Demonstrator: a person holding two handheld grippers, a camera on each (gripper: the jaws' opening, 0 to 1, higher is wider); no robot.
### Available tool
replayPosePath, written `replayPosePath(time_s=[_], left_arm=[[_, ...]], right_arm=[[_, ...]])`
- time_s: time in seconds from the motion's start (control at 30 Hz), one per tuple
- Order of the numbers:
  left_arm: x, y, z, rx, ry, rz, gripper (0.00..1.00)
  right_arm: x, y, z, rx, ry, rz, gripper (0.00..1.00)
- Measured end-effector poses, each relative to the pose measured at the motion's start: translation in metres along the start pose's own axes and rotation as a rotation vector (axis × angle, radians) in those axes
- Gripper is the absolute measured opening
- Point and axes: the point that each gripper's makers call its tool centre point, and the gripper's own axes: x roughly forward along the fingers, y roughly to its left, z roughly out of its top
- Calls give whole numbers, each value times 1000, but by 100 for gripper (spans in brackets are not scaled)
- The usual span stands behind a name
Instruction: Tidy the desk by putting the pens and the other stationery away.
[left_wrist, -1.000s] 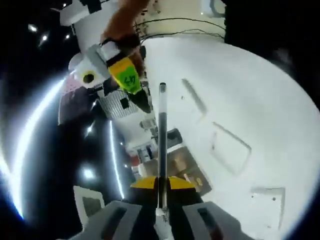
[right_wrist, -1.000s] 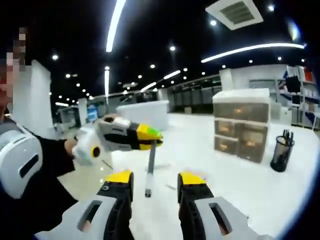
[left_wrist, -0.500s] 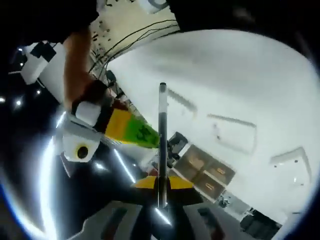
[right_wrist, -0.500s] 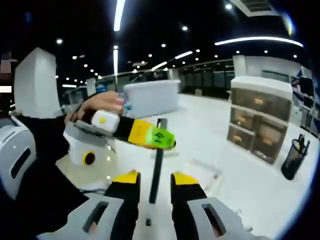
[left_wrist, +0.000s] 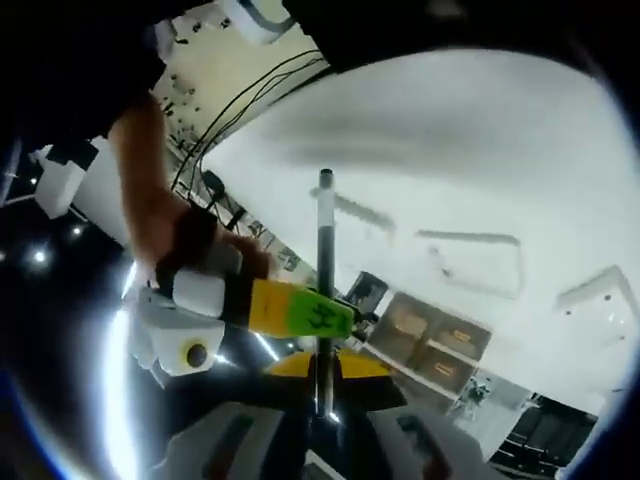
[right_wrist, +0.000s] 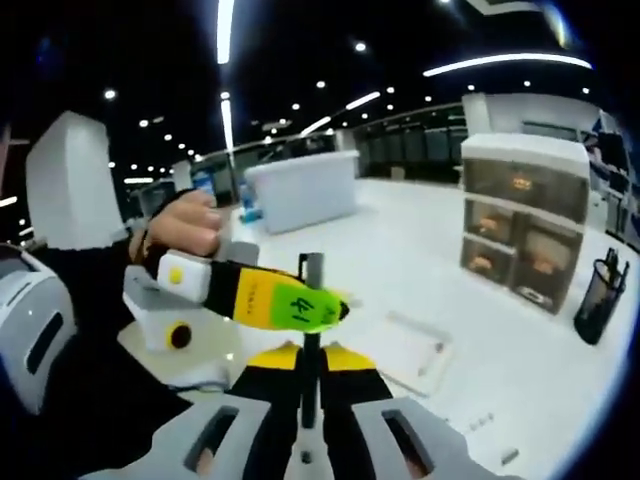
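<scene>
Left gripper (left_wrist: 322, 372): jaws closed on a pen (left_wrist: 324, 270), gripped near its lower end; the pen sticks straight out along the jaws, w/ a lighter band near the far tip. Right gripper (right_wrist: 306, 362): jaws narrow, pinched on the same pen (right_wrist: 309, 335), which rises between its yellow pads. So both grippers grip one pen, crossing each other; in the left gripper view the other tool's yellow-green jaw lies across the pen shaft, w/ a hand (left_wrist: 165, 215) behind it.

Beyond, in the right gripper view: white desk (right_wrist: 520, 360), drawer unit (right_wrist: 522, 235) at right, black mesh pen cup (right_wrist: 600, 300) w/ pens just beside it, flat white sheet (right_wrist: 410, 350) on the desk near the jaws.
</scene>
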Motion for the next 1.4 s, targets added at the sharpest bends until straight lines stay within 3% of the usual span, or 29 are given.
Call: replayPosePath(time_s=[0.1,0.17,0.27,0.33,0.43,0.5,0.57,0.6,0.67,0.7,0.73,0.77,0.83,0.9,1.03,1.13,1.17,1.27,1.4], left_arm=[[-2,4,-3,-36,3,30,8],[-5,5,-2,-120,-12,52,10],[-8,2,-4,-390,-52,29,19],[-11,0,-10,-481,-47,25,23],[-18,-10,-16,-758,-47,0,36],[-23,-18,-18,-876,-46,-27,41],[-20,-27,-10,-1004,-45,-12,49],[-23,-12,-16,-1117,-46,-2,57],[-22,-12,-12,-1315,-51,46,70],[-21,-13,-6,-1399,-65,54,70],[-36,-14,-25,-1497,-54,75,70],[-41,-15,-24,-1627,-72,93,71],[-55,-22,-33,-1779,-76,113,75],[-62,-31,-41,-1864,-50,130,77],[-80,-52,-55,-1949,50,187,79],[-87,-55,-47,-2055,34,205,81],[-91,-53,-45,-2158,-5,253,82],[-102,-52,-46,-2314,-54,345,82],[-118,-63,-55,-2479,-60,475,81]], right_arm=[[-2,0,2,-11,-4,-6,5],[-3,1,2,-12,-7,-5,5],[-5,-3,1,-12,-8,-14,5],[-7,-7,1,-2,-15,-18,5],[-12,-11,1,12,-35,-29,5],[-16,-14,1,22,-52,-38,5],[-23,-17,2,36,-73,-49,5],[-26,-20,2,43,-83,-55,5],[-33,-25,2,57,-110,-73,5],[-37,-28,3,64,-125,-82,5],[-40,-30,3,69,-134,-87,5],[-44,-33,4,74,-149,-96,5],[-55,-38,5,82,-187,-124,5],[-64,-42,7,79,-224,-149,5],[-85,-51,9,64,-303,-228,5],[-99,-55,8,55,-345,-276,5],[-107,-58,8,39,-371,-309,5],[-127,-62,7,3,-436,-389,5],[-154,-68,3,2,-524,-493,5]])
